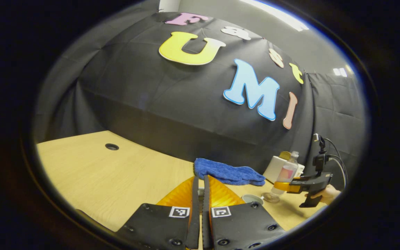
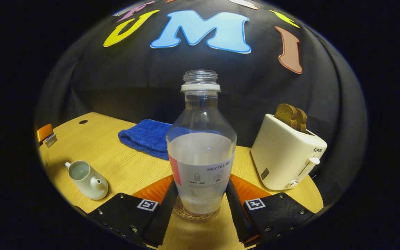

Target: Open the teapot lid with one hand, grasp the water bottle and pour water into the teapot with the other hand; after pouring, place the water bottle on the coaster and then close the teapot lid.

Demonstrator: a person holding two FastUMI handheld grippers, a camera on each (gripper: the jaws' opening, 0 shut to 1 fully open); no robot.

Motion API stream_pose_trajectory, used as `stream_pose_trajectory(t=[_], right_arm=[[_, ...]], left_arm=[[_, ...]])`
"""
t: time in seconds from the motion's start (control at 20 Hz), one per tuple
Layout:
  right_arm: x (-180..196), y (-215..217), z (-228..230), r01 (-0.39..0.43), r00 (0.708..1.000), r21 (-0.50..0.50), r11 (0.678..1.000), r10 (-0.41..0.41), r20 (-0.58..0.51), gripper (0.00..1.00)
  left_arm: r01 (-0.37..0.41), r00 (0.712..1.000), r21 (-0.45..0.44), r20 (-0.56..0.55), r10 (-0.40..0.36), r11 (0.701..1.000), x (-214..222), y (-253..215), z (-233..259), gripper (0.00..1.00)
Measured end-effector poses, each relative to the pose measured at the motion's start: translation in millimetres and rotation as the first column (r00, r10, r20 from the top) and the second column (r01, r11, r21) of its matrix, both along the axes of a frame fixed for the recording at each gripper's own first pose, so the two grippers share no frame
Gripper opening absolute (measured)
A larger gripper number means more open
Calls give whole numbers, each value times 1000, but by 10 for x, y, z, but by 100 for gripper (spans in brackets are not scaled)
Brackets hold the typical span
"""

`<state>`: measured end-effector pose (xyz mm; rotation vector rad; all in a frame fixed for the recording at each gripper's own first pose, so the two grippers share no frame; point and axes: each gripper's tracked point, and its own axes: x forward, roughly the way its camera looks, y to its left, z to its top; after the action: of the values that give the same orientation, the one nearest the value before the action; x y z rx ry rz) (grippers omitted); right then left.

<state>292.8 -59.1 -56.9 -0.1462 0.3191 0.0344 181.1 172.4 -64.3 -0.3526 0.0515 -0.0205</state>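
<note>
Clear plastic water bottle [image 2: 201, 146], round-shouldered and uncapped, about half full, upright on round coaster [image 2: 194, 212] on pale wood-grain bench [image 2: 123, 170]. Right tool [image 2: 200, 198] clamped on bottle's lower sides. Glossy white teapot [image 2: 87, 178], lid off, at left near fluffy blue towel [image 2: 146, 137]. Left tool [image 1: 199, 194] nearly together, whether on lid cannot tell.

Clear plastic bottle [image 2: 201, 146], glossy teapot [image 2: 88, 179], wood-grain table [image 2: 130, 170]
</note>
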Motion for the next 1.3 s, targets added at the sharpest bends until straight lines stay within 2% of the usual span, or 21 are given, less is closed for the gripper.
stream_pose_trajectory(t=[0.5,0.8,0.85,0.95,1.15,1.3], right_arm=[[36,15,-127,8,1000,153,988,-5,-20,77],[20,34,-125,10,1000,162,987,-6,-24,78],[11,50,-115,11,1000,156,988,-7,-23,83],[23,47,-96,14,1000,143,990,-11,-17,100],[-87,40,38,22,1000,125,992,-24,11,99],[-237,34,119,28,999,154,988,-34,34,99]], left_arm=[[9,1000,2,-9,-9,1000,13,-34,-30,10],[12,1000,5,-14,-12,1000,17,-48,-45,10],[13,1000,5,-16,-13,1000,22,-56,-58,10],[15,1000,5,-15,-15,1000,16,-54,-41,10],[18,1000,2,-5,-18,1000,8,-66,0,10],[35,999,1,-3,-35,999,6,-139,10,10]])
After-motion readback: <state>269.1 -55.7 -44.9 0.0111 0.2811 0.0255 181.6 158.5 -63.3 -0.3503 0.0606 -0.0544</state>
